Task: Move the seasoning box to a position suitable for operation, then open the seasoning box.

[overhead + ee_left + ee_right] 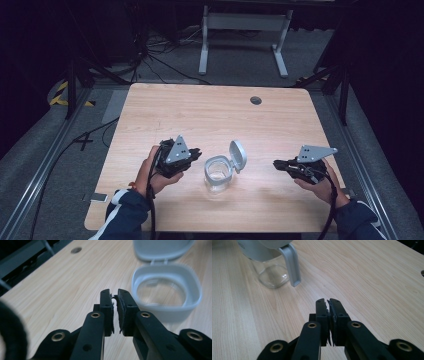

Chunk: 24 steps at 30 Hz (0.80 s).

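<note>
Clear plastic jar (218, 175) stands mid-table toward the near edge, hinged lid (238, 155) flipped up on its far-right side, mouth open. I note the left gripper (196, 152) just beside the jar's left wall, jaws pressed together on nothing; the right gripper (278, 163) sits farther off, also closed and empty. Left hand is nearer. Jar looks empty, though glare makes me unsure.
</note>
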Tool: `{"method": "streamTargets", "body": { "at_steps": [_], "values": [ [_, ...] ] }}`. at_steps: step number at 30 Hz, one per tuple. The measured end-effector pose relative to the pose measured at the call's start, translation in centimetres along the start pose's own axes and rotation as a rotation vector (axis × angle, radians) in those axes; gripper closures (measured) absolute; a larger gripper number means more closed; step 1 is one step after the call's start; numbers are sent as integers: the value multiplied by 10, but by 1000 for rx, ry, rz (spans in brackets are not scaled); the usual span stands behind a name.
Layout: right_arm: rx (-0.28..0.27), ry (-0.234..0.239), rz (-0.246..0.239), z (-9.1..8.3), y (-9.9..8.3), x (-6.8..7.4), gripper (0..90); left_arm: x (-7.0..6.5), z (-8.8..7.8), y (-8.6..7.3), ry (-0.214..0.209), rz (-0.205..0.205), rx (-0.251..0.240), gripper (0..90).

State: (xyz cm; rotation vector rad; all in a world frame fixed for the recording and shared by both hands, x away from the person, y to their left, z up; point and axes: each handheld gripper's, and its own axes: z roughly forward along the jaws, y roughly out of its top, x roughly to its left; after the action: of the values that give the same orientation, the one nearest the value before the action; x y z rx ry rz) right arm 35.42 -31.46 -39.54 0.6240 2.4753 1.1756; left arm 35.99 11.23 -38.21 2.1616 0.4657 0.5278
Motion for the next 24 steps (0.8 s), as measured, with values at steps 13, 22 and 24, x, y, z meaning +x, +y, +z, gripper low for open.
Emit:
{"method": "streamTargets", "body": {
  "at_steps": [13,22,24],
  "values": [
    [20,-64,29,-20,-25,-5,799,14,-17,-80,88,-87,183,648],
    [57,-127,43,-34,-53,-8,745,22,-21,-117,82,-161,225,564],
    [62,-132,45,-35,-57,-9,736,22,-21,-120,81,-166,220,557]
  ]
}}
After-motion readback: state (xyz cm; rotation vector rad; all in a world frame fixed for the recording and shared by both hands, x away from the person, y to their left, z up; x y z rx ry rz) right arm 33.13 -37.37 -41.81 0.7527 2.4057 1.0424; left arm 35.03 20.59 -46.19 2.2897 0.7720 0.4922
